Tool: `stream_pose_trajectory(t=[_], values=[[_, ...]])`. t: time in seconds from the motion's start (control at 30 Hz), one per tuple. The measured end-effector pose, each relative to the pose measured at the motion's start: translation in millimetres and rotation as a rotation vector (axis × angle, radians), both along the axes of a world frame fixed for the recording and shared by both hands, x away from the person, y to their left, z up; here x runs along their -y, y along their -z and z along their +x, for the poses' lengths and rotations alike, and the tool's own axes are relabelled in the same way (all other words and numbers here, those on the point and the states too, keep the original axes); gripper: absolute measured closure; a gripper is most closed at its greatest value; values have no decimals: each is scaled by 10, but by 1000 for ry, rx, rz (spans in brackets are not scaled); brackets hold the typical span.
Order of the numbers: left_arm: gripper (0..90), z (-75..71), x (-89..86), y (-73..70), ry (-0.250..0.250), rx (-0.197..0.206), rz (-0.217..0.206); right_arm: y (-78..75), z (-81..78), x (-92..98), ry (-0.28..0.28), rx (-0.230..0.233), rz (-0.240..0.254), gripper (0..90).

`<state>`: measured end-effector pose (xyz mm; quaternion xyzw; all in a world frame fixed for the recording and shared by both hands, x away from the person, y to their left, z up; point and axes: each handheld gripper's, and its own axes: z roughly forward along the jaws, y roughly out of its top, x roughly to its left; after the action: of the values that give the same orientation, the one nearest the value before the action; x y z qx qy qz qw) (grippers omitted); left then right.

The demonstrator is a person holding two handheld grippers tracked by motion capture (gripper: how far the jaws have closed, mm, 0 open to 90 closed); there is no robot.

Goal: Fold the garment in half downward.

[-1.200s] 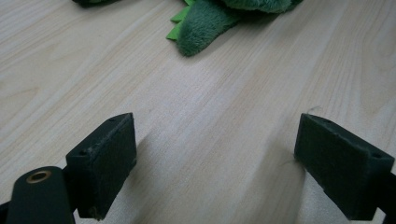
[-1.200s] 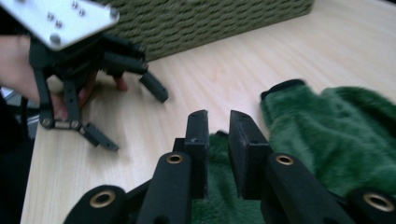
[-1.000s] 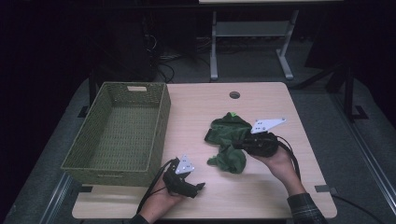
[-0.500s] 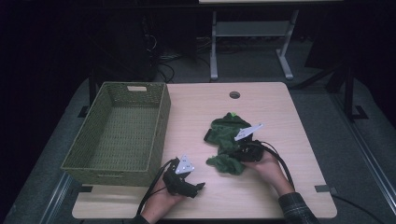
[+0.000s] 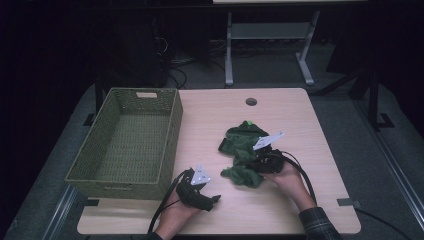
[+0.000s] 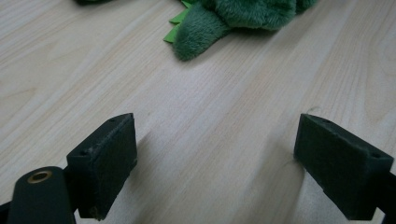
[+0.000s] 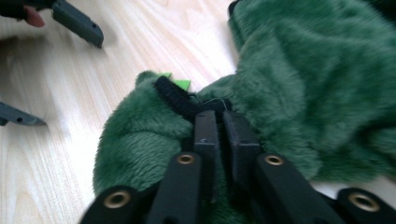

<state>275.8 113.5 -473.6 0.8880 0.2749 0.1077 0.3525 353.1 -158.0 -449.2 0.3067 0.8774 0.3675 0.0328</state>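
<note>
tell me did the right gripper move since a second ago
Yes. In the high view the right gripper has come down and nearer the person, away from the table's round hole, jaws pinching the green plush garment.

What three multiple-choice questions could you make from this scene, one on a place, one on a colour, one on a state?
1. Where is the wicker basket?
A. left side of the table
B. right side
C. on the floor

2. What colour is the plush garment?
A. red
B. green
C. white

3. How are the left gripper jaws?
A. shut on the garment
B. shut on nothing
C. open over bare wood

Answers: A, the high view shows it left of the garment; B, its fur is green; C, the pads stand wide apart, unlike the right gripper, pinched on the plush.
</note>
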Motion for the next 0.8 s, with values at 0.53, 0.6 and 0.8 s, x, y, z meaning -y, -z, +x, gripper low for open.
stream_pose_trajectory(t=[0.53,0.6,0.8], values=[[140,344,46,-355,47,20,-22,-259,63,289,88,50,51,566],[143,401,56,-403,45,16,-36,-264,83,328,94,62,71,567],[198,568,133,-527,61,10,-63,-309,147,417,124,74,72,567]])
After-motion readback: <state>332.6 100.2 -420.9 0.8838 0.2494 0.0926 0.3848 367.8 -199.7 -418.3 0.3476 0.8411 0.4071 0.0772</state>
